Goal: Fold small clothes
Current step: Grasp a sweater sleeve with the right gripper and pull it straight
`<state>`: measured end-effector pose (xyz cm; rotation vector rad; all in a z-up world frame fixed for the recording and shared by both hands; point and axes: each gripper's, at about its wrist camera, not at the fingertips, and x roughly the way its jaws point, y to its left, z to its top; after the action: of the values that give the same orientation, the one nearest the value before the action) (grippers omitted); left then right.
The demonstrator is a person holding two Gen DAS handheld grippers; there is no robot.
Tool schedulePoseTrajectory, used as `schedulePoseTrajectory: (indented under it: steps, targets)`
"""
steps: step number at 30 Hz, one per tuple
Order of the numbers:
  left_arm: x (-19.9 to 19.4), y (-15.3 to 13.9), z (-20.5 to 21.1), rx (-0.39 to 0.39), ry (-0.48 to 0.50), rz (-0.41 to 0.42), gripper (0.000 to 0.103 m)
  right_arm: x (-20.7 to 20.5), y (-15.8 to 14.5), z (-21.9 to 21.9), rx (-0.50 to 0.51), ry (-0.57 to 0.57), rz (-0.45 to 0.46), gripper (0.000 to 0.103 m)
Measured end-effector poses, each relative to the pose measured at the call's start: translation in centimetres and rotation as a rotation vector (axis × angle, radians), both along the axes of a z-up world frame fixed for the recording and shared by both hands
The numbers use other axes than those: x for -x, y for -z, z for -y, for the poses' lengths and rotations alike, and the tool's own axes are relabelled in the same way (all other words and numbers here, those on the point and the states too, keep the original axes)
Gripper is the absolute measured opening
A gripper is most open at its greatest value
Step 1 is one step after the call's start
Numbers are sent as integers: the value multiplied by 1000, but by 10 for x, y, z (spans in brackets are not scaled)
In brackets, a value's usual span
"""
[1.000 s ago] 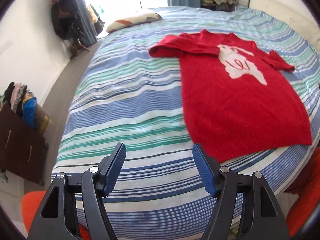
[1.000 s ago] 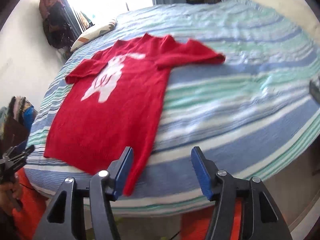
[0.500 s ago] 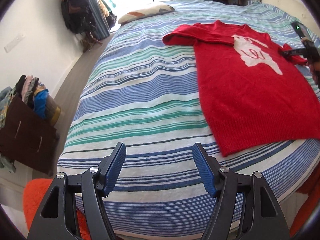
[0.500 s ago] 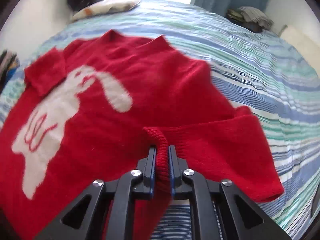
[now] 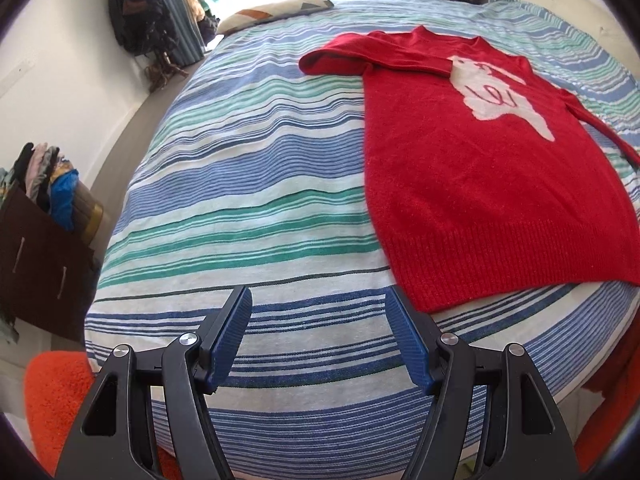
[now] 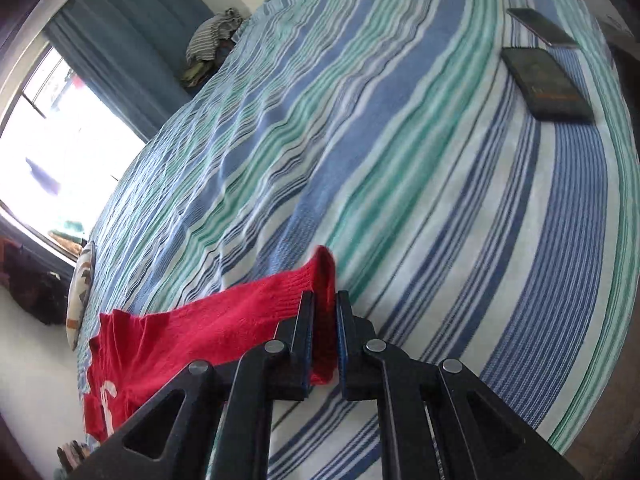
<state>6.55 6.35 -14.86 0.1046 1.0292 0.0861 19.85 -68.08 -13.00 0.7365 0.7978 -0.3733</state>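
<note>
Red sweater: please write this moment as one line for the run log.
stage: sleeve spreading | right gripper: shut on sleeve cuff | left gripper: open, empty, above bedspread | red sweater: flat on bed

From my left wrist camera the red sweater runs off the right edge, so its far sleeve is cut off. My right wrist camera catches only a stretched sleeve and a scrap of the white print; the rest is hidden behind my right gripper. The two dark flat devices are too blurred to identify.
</note>
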Motion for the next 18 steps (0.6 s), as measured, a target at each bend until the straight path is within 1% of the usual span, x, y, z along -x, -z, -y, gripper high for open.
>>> schedulePoseTrajectory:
  steps: [1,3,4,5,6,7,8,9,10,12,14,15,16,18]
  targets:
    - [1,0,1,-4,2,-1,71,5,7,6,-37,12,12,11]
    - [0,1,1,-6,0,-9,71,14,20,13,-128,38,54,18]
    - [0,1,2,-6,-3,-11,71,18,24,16,-172,44,84,32]
    - [-1,2,1,-3,-6,-13,71,18,25,17,-206,41,117,43]
    - [-1,2,1,2,-9,-15,71,17,25,17,-226,31,141,47]
    - [-2,2,2,8,-10,-17,71,14,25,15,-233,15,144,48]
    - [-3,3,2,10,-11,-20,71,7,26,12,-233,-11,122,45]
    - [-3,4,3,8,-11,-22,71,0,26,8,-207,-39,80,36]
    - [-3,4,4,2,-9,-24,71,-6,23,2,-157,-65,27,2]
    - [-2,5,6,-12,-5,-26,71,-13,15,-9,-20,-90,-78,3]
    - [-1,6,6,-24,-1,-25,71,-14,9,-16,173,-97,-203,3]
    - [0,7,6,-30,-1,-25,71,-15,11,-17,224,-105,-240,2]
    - [0,8,5,-33,-2,-28,71,-17,14,-19,247,-112,-271,2]
    - [-1,11,4,-31,-5,-37,71,-18,23,-23,274,-126,-303,2]
